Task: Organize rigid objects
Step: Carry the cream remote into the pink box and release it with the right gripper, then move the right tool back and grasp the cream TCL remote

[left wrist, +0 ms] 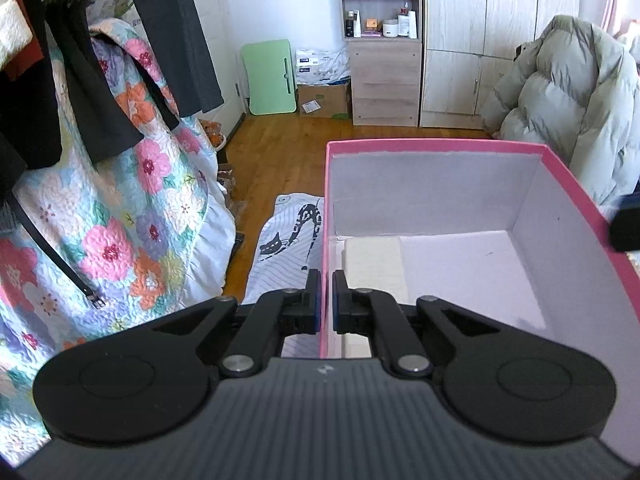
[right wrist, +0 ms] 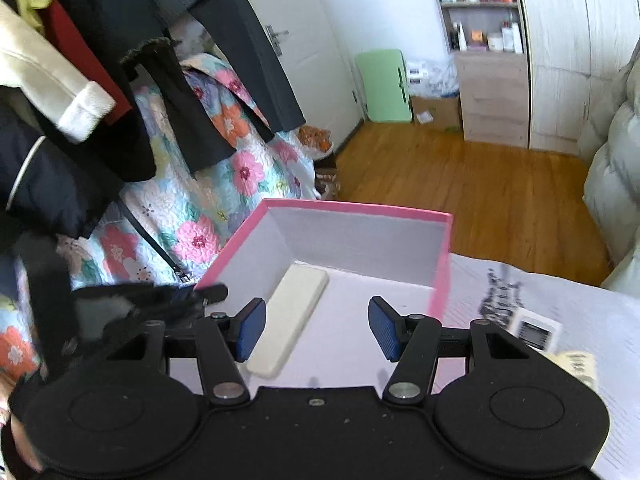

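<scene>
A pink box [left wrist: 440, 145] with a white inside stands on the bed. My left gripper [left wrist: 326, 280] is shut on the box's left wall, one finger outside and one inside. A flat white bar [left wrist: 374, 260] lies on the box floor along that wall. In the right wrist view the same box [right wrist: 360, 208] and white bar [right wrist: 292, 316] show below my right gripper [right wrist: 316, 312]. It hangs open above the box, with nothing between its blue pads. A dark blurred shape at the box's left wall [right wrist: 208, 292] is the left gripper.
Right of the box, a small white device with a display [right wrist: 536, 332] and a yellowish item [right wrist: 580, 364] lie on the printed sheet [right wrist: 520, 280]. Dark clothes [left wrist: 80, 80] hang over a floral quilt [left wrist: 120, 208] at left. A puffy coat [left wrist: 568, 100] is at right, wooden floor beyond.
</scene>
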A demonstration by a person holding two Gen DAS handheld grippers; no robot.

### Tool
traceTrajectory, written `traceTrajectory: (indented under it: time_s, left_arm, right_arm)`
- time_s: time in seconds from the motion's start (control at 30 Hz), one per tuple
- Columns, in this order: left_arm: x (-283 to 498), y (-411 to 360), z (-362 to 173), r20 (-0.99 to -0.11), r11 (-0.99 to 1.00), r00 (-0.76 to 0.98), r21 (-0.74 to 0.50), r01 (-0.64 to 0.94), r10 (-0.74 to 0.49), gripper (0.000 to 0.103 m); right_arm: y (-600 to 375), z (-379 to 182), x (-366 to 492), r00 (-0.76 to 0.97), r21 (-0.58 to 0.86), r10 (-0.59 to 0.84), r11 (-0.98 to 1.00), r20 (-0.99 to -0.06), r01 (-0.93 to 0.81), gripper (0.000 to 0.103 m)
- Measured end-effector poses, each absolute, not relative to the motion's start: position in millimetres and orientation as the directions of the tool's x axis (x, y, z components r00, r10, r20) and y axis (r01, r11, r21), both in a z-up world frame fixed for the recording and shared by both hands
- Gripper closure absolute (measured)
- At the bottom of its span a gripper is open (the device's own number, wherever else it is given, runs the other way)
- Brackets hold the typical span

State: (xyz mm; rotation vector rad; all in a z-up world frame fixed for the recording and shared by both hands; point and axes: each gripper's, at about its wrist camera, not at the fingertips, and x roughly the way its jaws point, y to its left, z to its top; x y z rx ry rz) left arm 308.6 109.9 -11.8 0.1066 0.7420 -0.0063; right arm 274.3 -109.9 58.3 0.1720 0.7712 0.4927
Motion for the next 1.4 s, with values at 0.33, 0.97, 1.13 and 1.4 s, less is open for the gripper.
traceTrajectory:
  time_s: [0.33,0.97,1.13,1.4]
  left_arm:
    - [307,91,-13,-0.657,0.970,0.742,0.240,0.042,0.131,0.096]
    - [304,92,-13,-0.655,0.977,0.745,0.212,0.018,0.128,0.093]
    - [304,93,-13,-0.655,0.977,0.744,0.213,0.015,0.132,0.093]
    - [301,94,-13,-0.648,0.975,0.749,0.221,0.012,0.138,0.093]
  right_arm:
    - [-169,46,208,0.715,0.201,0.354,0.935,-0.603,-0.293,0.035]
    - [-199,-21,191,0.651,0.196,0.285,0.958,-0.704,-0.208,0.035]
    - [-182,-26,230,0.642,0.090,0.209,0.973,-0.737,-0.213,0.034]
    - [-172,-43,261,0.574,0.020,0.155,0.972,-0.804,-0.234,0.030]
